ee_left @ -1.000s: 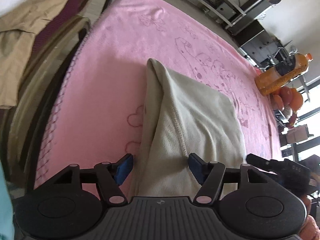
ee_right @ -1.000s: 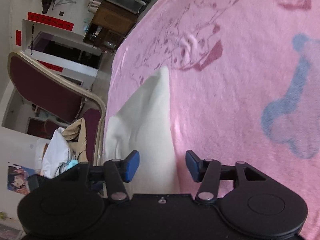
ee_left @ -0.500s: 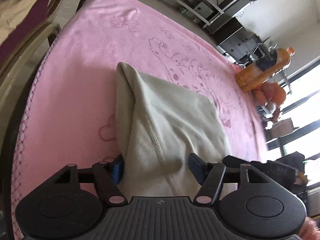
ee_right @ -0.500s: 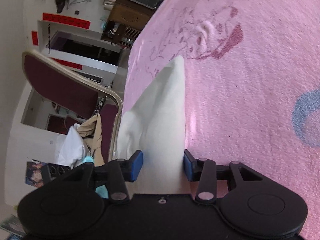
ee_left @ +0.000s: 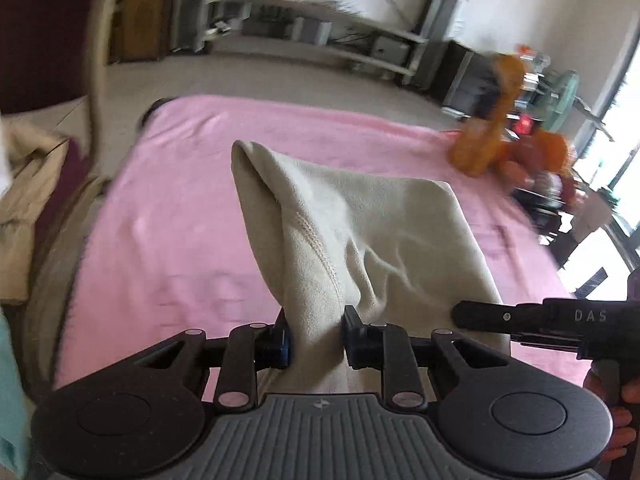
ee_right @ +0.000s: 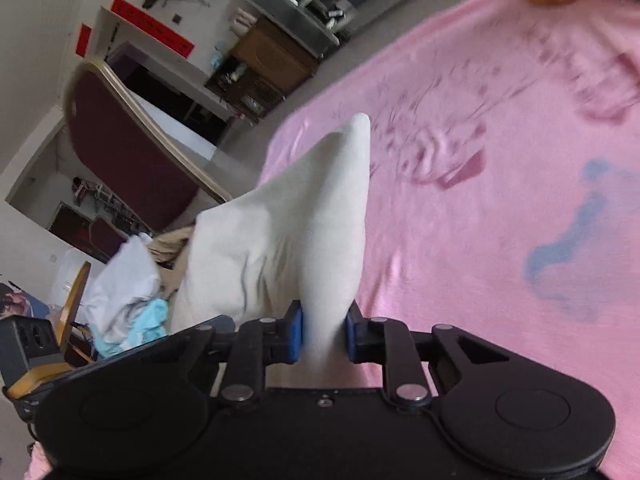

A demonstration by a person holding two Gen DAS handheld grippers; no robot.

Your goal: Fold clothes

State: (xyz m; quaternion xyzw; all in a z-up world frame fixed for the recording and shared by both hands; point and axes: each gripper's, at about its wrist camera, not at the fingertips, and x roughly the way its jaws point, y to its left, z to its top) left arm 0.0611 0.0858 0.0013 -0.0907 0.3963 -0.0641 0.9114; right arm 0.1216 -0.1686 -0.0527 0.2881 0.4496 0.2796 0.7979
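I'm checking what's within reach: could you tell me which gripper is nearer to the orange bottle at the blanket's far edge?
Right, most likely. In the left wrist view the right gripper sits on the orange bottle side of the cream garment; the left gripper grips the garment's other end, farther away.

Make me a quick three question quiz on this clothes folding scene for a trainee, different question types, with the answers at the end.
1. True or false: the left gripper is shut on the cream garment.
2. What lies under the garment? A) a bare wooden table B) a pink blanket C) a grey rug
3. Fill in: the right gripper is pinching the ____ garment.

Key: 1 true. 2 B. 3 cream; its jaws have just been closing on the cloth, as have the left's.
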